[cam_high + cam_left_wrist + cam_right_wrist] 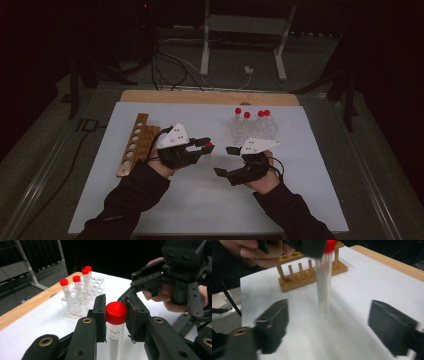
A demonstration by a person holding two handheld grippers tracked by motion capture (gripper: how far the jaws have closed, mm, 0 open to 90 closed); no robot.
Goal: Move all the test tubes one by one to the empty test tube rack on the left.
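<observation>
The left tongs (115, 322) are gripping the tube (115, 340) just under its red cap; the right tongs (329, 327) are standing open, apart from it.

Tube (115, 340): clear, smooth plastic with a glossy red cap, held just beside the clear plastic rack (93, 291). Wooden rack (134, 144): brown, satin-finished wood. Left gripper (115, 315): matt black plastic with brass-coloured metal eyelets. Table sheet (210, 200): matt white, smooth.
</observation>
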